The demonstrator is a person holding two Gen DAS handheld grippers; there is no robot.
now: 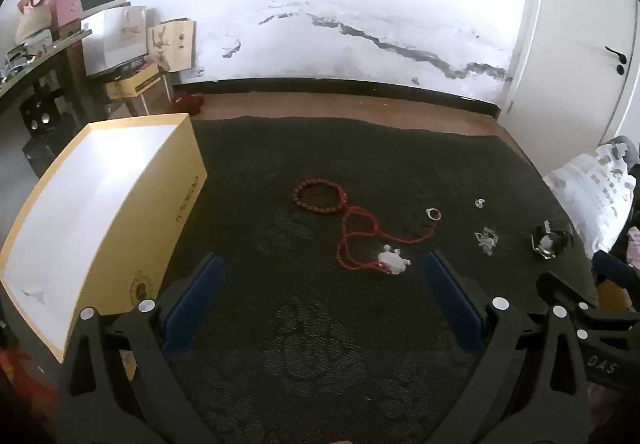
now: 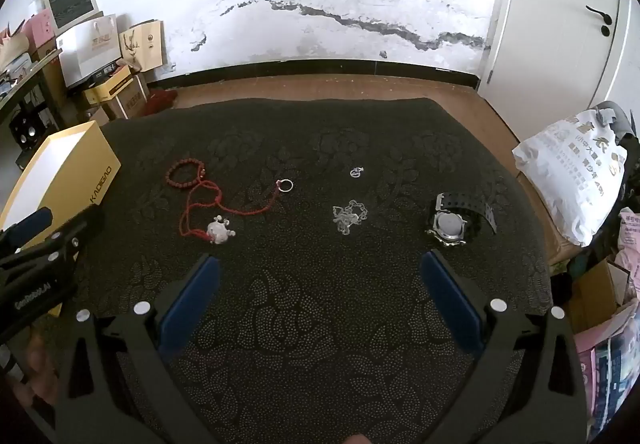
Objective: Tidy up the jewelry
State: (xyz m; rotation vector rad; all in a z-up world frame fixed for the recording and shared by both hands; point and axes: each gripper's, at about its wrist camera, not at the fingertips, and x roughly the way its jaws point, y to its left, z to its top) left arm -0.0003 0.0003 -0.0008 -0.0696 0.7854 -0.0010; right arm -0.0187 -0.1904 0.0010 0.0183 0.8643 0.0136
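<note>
On a dark patterned cloth (image 1: pixel 320 344) lie a red bead bracelet (image 1: pixel 319 197) (image 2: pixel 183 175), a red cord necklace (image 1: pixel 358 240) with a white pendant (image 1: pixel 394 261) (image 2: pixel 219 231), a silver ring (image 1: pixel 433 214) (image 2: pixel 285 185), a small silver piece (image 1: pixel 479 202) (image 2: pixel 356 172), a silver chain (image 1: pixel 487 240) (image 2: pixel 349 218) and a black-strap watch (image 1: pixel 547 240) (image 2: pixel 456 218). An open yellow box (image 1: pixel 132 228) (image 2: pixel 86 168) with a white inside stands at the left. My left gripper (image 1: pixel 322 272) is open and empty, near the pendant. My right gripper (image 2: pixel 320 272) is open and empty, short of the chain.
A white printed bag (image 2: pixel 568 172) and cartons sit off the cloth's right edge. Boxes, paper bags and a shelf (image 2: pixel 100 56) stand at the far left wall. A white door (image 2: pixel 560 24) is at the back right. The left gripper's body (image 2: pixel 36 264) shows in the right wrist view.
</note>
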